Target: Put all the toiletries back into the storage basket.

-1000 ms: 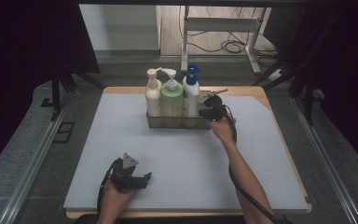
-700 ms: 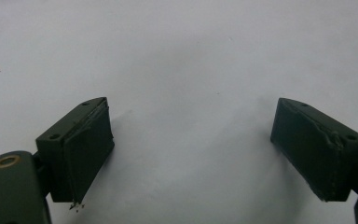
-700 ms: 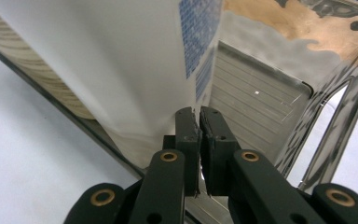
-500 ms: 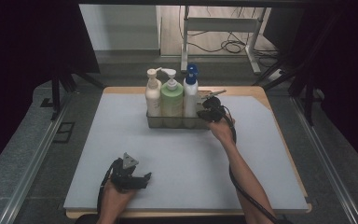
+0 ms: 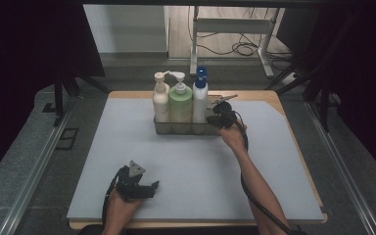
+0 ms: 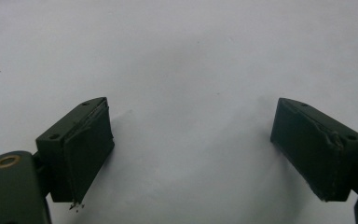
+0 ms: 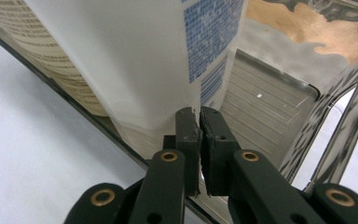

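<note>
Three bottles (image 5: 181, 103) stand in a rack (image 5: 162, 127) at the mat's (image 5: 103, 147) far middle, seemingly leaving its right end free.

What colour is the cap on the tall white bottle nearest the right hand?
Blue. The cap tops the white bottle and is clearest in the high view.

left gripper (image 5: 136, 183): black, grey three-cornered top plate | right gripper (image 7: 199, 135): black jaws, brass rivets, black cable | forearms bare

Three plastic bottles are standing in one clear rectangular caddy (image 5: 162, 128): one cream pump bottle (image 5: 160, 101), one pale green pump bottle (image 5: 181, 105) and one white bottle with a blue cap (image 5: 200, 100). One grey mat (image 5: 127, 132) is lying over one wooden table (image 5: 269, 98). Two black handheld grippers are showing, left gripper (image 5: 152, 185) and right gripper (image 5: 208, 119).
</note>
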A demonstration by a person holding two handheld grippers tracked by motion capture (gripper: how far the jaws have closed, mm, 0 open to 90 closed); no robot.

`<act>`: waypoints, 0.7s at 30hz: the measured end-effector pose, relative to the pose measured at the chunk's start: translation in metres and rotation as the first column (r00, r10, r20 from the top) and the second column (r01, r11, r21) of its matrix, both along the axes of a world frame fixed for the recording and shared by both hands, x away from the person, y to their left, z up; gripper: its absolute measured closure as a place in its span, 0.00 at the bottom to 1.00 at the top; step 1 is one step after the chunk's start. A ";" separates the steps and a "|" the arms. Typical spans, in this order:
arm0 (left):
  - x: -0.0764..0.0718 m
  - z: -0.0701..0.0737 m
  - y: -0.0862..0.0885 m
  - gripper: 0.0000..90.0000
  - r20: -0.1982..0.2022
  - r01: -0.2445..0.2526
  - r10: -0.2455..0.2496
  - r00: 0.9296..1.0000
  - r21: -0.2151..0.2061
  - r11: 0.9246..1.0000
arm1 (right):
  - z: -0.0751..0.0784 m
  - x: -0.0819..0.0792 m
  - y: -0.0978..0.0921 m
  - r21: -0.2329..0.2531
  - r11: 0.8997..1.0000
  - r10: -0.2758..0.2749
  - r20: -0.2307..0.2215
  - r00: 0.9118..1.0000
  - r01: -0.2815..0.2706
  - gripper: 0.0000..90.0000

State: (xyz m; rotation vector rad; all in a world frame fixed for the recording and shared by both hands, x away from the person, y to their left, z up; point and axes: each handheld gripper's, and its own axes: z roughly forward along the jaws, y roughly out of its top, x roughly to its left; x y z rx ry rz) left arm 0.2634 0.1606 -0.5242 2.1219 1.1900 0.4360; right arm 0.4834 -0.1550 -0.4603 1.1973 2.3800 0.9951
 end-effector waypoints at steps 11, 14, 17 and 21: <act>0.000 0.000 0.000 0.13 0.000 -0.001 0.001 1.000 0.000 1.000 | 0.004 -0.002 -0.005 0.019 1.000 0.002 0.006 1.000 -0.002 0.87; 0.000 0.000 0.000 0.13 0.001 -0.001 0.001 1.000 0.000 1.000 | 0.006 -0.004 -0.006 0.018 1.000 0.003 0.015 1.000 -0.003 0.85; 0.000 0.000 0.000 0.13 0.001 0.000 0.000 1.000 0.000 1.000 | 0.008 -0.006 -0.007 0.019 1.000 0.003 0.027 1.000 -0.003 0.81; 0.000 0.000 0.000 0.13 0.001 -0.001 0.001 1.000 0.000 1.000 | 0.012 -0.009 -0.011 0.019 1.000 0.000 0.039 0.999 -0.001 0.73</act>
